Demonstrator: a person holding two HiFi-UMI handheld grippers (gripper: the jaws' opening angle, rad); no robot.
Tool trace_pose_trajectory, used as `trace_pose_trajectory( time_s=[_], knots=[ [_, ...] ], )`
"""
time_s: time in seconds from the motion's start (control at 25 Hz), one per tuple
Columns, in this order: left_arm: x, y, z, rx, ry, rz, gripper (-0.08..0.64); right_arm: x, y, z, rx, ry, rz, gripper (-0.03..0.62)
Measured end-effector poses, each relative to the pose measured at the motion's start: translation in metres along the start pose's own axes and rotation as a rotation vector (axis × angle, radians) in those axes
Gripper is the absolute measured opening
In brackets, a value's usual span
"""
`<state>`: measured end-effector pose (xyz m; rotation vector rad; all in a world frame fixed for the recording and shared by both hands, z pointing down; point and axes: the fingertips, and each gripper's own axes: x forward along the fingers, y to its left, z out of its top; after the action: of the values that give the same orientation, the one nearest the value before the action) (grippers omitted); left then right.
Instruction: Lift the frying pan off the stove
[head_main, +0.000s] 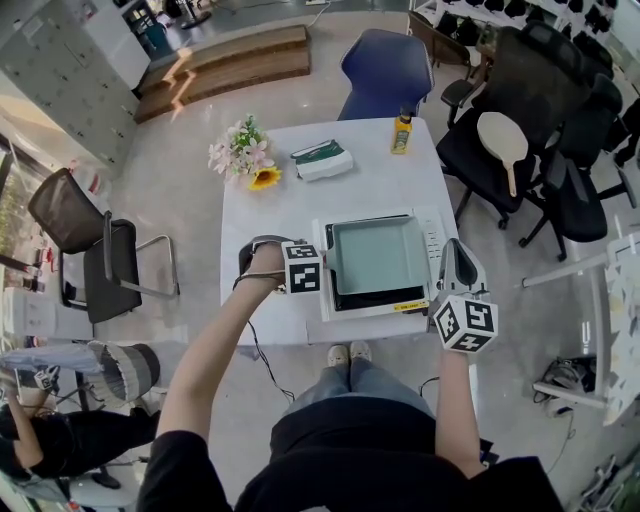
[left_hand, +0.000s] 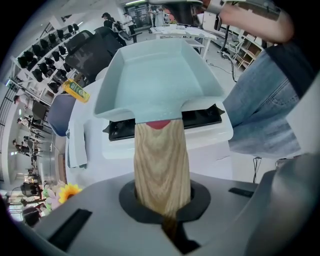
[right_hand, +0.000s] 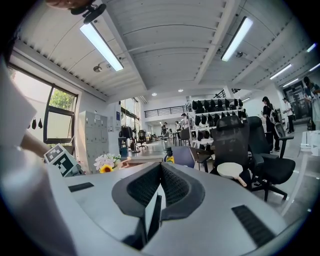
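Observation:
A pale blue square frying pan (head_main: 380, 255) sits on a white stove (head_main: 428, 232) with a black top, at the near side of the white table (head_main: 270, 215). My left gripper (head_main: 305, 270) points down at the stove's left side and hides the handle in the head view. In the left gripper view, the left gripper (left_hand: 162, 197) is shut on the pan's wooden handle (left_hand: 161, 160), with the pan (left_hand: 157, 80) resting on the stove (left_hand: 210, 131) beyond it. My right gripper (head_main: 457, 260) hovers by the stove's right edge. In its own view the right gripper (right_hand: 160, 167) is shut with nothing in it.
A bunch of flowers (head_main: 245, 152), a green-and-white packet (head_main: 322, 160) and a yellow bottle (head_main: 402, 132) lie at the table's far side. A blue chair (head_main: 385, 70) stands behind the table, black office chairs (head_main: 540, 90) to the right and another chair (head_main: 90, 250) to the left.

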<state>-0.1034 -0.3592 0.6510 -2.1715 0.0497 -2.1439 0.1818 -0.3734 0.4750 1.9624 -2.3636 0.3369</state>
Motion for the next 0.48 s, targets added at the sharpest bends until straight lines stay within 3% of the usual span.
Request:
trace_pose_trajectory(
  time_s=[0.2, 0.48],
  knots=[
    [0.001, -0.003, 0.001, -0.039, -0.043, 0.024, 0.015, -0.001, -0.009, 0.000, 0.002, -0.001, -0.017, 0.004],
    [-0.018, -0.001, 0.010, -0.176, -0.216, 0.077, 0.015, 0.001, -0.016, 0.001, 0.001, -0.004, -0.035, 0.003]
  ],
)
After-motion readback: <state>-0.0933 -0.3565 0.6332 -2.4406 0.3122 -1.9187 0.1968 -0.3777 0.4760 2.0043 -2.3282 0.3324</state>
